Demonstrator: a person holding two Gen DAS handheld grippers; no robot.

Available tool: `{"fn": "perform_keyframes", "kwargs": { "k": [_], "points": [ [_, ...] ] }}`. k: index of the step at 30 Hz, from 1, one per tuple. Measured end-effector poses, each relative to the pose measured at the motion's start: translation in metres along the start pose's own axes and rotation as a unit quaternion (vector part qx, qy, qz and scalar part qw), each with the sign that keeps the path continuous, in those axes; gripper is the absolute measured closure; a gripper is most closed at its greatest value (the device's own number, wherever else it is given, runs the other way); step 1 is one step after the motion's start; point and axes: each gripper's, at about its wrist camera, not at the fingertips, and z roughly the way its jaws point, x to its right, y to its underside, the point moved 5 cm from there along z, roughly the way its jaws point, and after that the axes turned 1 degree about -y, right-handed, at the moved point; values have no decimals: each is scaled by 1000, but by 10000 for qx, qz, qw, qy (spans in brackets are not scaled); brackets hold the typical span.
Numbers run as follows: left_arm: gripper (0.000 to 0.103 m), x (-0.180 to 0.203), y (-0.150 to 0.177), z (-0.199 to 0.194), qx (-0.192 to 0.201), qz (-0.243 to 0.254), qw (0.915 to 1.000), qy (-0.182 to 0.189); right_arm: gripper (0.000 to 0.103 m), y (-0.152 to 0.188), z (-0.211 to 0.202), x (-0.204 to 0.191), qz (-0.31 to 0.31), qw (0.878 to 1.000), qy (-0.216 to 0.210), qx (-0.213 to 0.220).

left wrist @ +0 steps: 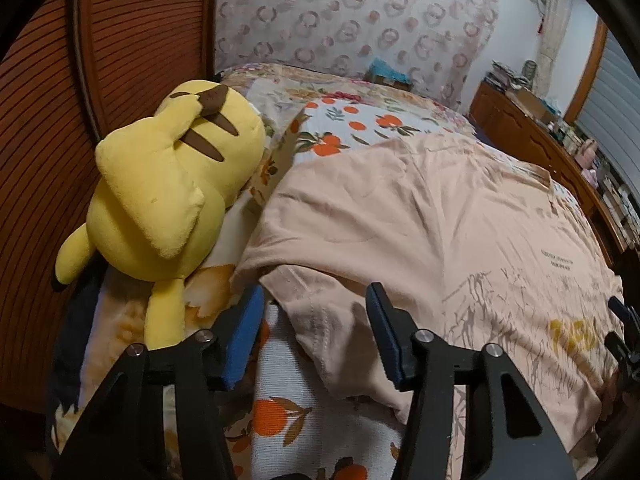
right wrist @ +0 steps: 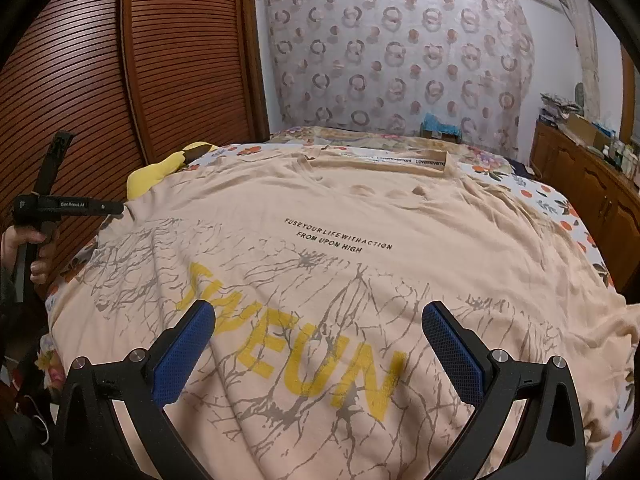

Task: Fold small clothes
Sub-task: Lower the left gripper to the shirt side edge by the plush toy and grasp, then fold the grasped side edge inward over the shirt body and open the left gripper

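Left wrist view: the left tool point(left wrist: 316, 332) is seen nearest, its blue-padded fingers point(left wrist: 244, 336) set apart on either side of the sleeve point(left wrist: 320, 320) of a peach T-shirt point(left wrist: 420, 216); the sleeve hem lies between them, but no pressing of the pads on the cloth can be made out. The shirt is spread flat, print side up, over a bedsheet point(left wrist: 340, 128) patterned with oranges. Just beside the sleeve, on the left, a yellow plush toy point(left wrist: 168, 184) is laid against a slatted wooden wardrobe door point(left wrist: 120, 40). In the right wrist view, the right tool point(right wrist: 318, 344) is held spread wide over the yellow lettering on the shirt's lower front, with nothing gripped. At the left edge a hand point(right wrist: 24, 248) is seen around the handle of the other tool. Further off, the collar point(right wrist: 380, 160) is turned toward a patterned curtain point(right wrist: 400, 60), and a wooden cabinet point(right wrist: 580, 184) is stood along the right.
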Motion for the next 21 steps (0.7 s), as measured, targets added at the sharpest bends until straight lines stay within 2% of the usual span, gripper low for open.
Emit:
{"fn": "perform_keyframes", "kwargs": {
  "k": [3,8,10,12,17,21],
  "points": [
    [61,6,3,2,-93,224,9997,-4,0,-1,2,0,-2,10000,-11,8],
    [65,6,6,5,-254,484,9984,-122,0,0,2,-1,-17,10000,-27,12],
    [89,7,4,4,-272,538,9981,-125,0,0,2,-1,-10,10000,-38,8],
    [98,9,3,3,-246,611,9978,-116,0,0,2,1,0,10000,-49,-3],
    [98,40,-18,-17,64,916,9958,23,0,-1,2,2,6,10000,-57,-22],
    [98,90,-37,-43,382,1365,9893,354,0,0,3,1,5,10000,-62,-30]
  ]
}}
